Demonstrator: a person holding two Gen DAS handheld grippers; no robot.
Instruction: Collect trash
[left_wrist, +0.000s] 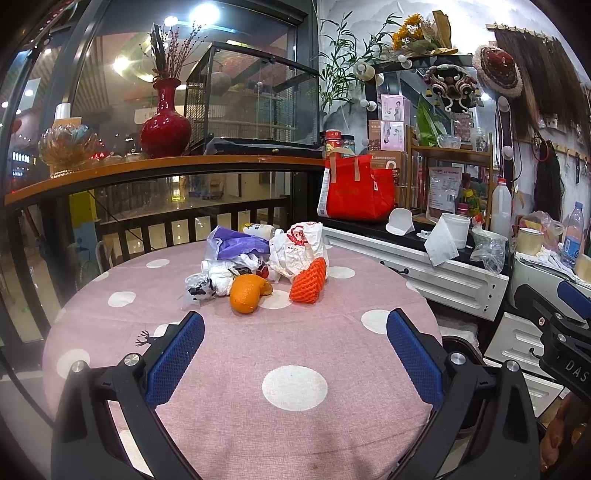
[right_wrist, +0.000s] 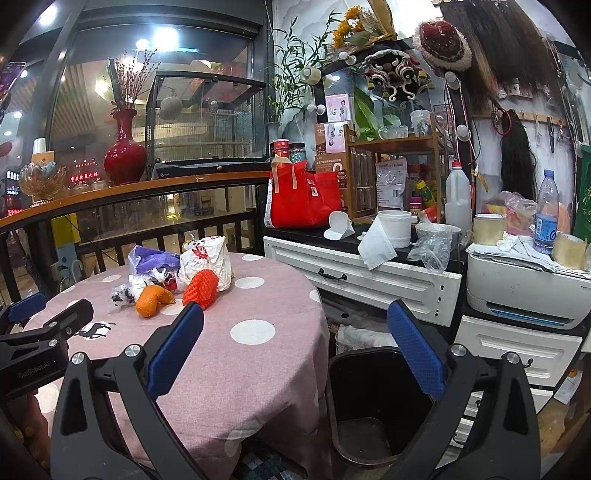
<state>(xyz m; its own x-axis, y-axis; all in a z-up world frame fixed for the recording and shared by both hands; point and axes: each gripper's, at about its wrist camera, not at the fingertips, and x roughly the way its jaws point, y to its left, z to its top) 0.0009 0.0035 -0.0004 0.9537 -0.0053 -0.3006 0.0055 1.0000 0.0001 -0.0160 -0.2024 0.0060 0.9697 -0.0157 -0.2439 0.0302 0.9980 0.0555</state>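
The white plastic bottle at the round pink dotted table's far edge hides behind the crumpled purple plastic bag. The black trash bin's near rim is blocked by the right gripper's blue finger.

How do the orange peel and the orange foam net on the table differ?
The orange peel is smooth, curled and open; the foam net is ribbed mesh, a redder orange, standing taller. The peel lies nearer the left gripper, the net farther right. Both rest on the tablecloth, ungrasped.

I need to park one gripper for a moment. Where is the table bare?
The near half of the table is bare, from the orange peel and foam net forward to the left gripper. The far middle is crowded with bags.
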